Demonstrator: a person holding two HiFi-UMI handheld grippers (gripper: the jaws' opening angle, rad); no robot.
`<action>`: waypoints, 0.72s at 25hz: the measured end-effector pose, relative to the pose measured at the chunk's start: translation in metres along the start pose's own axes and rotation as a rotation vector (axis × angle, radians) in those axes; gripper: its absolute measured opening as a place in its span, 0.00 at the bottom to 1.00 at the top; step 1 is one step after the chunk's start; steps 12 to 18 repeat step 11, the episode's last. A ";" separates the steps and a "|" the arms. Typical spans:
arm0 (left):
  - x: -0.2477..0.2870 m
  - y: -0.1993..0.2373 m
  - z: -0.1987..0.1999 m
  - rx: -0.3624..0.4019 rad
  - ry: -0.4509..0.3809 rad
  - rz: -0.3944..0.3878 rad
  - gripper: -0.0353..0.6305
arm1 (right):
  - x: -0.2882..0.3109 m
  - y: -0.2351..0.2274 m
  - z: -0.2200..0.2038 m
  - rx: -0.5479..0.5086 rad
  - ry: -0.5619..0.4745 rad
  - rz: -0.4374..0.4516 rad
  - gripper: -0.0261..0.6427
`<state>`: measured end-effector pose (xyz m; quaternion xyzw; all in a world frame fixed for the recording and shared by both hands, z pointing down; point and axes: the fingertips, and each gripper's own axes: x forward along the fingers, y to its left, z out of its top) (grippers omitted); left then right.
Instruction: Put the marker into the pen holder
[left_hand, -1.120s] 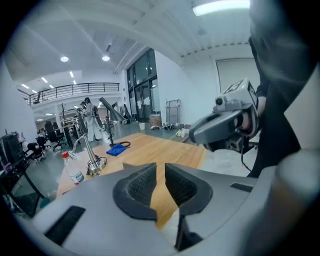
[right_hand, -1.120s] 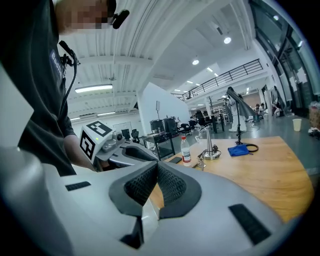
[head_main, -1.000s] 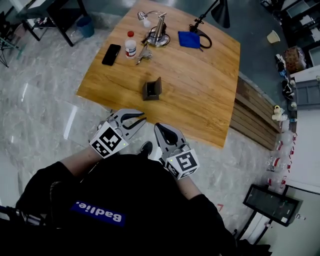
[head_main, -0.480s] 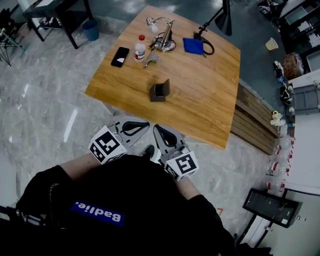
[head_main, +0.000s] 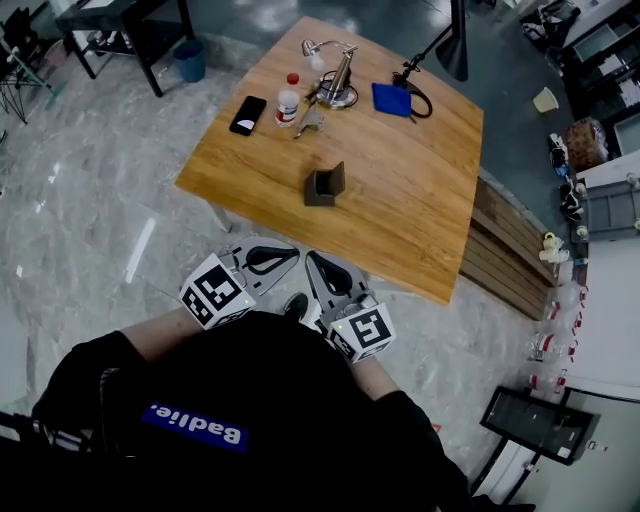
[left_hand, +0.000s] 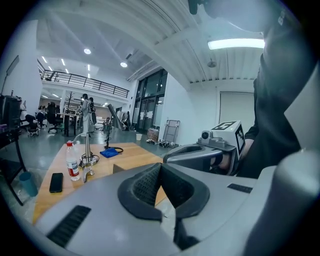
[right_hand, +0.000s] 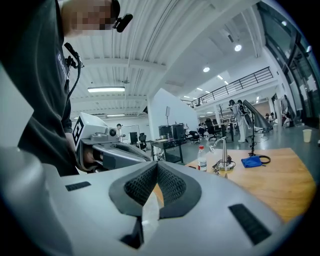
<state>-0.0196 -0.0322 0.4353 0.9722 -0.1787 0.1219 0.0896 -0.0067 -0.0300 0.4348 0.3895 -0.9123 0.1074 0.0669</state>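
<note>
The dark open-topped pen holder (head_main: 325, 186) stands near the middle of the wooden table (head_main: 420, 200); its corner shows past my left jaws (left_hand: 116, 168). I cannot pick out a marker; a small silvery item (head_main: 310, 122) lies by the lamp base. My left gripper (head_main: 294, 254) and right gripper (head_main: 313, 257) are held side by side close to the person's body, off the table's near edge and well short of the holder. Both are shut with nothing between the pads, as the left gripper (left_hand: 161, 168) and right gripper (right_hand: 157, 168) views show.
At the table's far end are a black phone (head_main: 248, 114), a red-capped bottle (head_main: 289, 98), a metal desk lamp (head_main: 335, 80), a blue cloth (head_main: 391, 98) and a black lamp (head_main: 455, 30). Grey floor surrounds the table; wooden boards (head_main: 510, 240) lie to its right.
The head view has shifted, so the table sits slightly further right and up in the picture. Both grippers stay close to the body, still shut.
</note>
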 end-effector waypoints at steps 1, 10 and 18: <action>0.000 0.000 -0.001 -0.001 0.000 0.004 0.07 | 0.001 0.001 0.000 -0.003 0.011 0.005 0.05; -0.005 0.002 -0.001 -0.005 -0.001 0.031 0.07 | 0.004 0.005 0.003 -0.023 -0.040 0.033 0.05; -0.006 0.002 -0.002 -0.005 -0.002 0.033 0.07 | 0.004 0.006 0.003 -0.024 -0.041 0.034 0.05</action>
